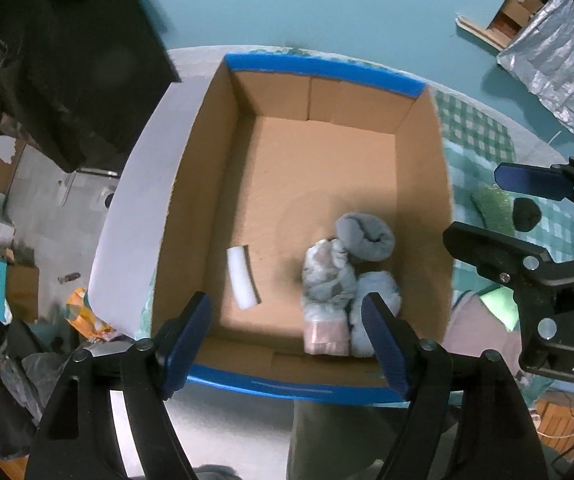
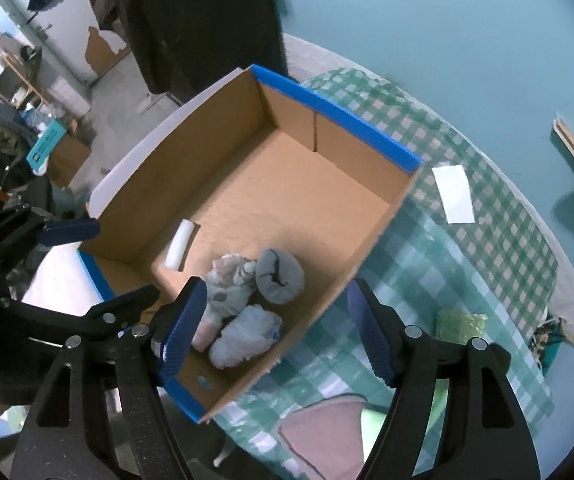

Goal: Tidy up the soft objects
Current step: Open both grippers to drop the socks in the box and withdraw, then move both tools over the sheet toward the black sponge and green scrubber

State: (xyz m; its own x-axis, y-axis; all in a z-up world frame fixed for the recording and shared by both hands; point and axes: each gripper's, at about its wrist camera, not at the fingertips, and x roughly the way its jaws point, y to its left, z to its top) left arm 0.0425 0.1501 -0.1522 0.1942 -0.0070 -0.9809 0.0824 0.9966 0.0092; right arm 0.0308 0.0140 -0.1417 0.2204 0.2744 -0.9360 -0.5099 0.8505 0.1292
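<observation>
Hovering with jaws spread and empty, the left gripper (image 1: 287, 342) and right gripper (image 2: 275, 332) overlook the cardboard box (image 1: 423, 152), where three rolled soft bundles (image 1: 339, 280) already lie at lower right, while a pink cloth (image 2: 327, 436) apparently remains outside on the surface.

- The left gripper (image 1: 287, 340) pointed steeply downward, its blue-padded jaws spread wide with nothing clamped.
- The right gripper (image 2: 275, 332) hung just beside it, jaws likewise apart, gripping nothing.
</observation>
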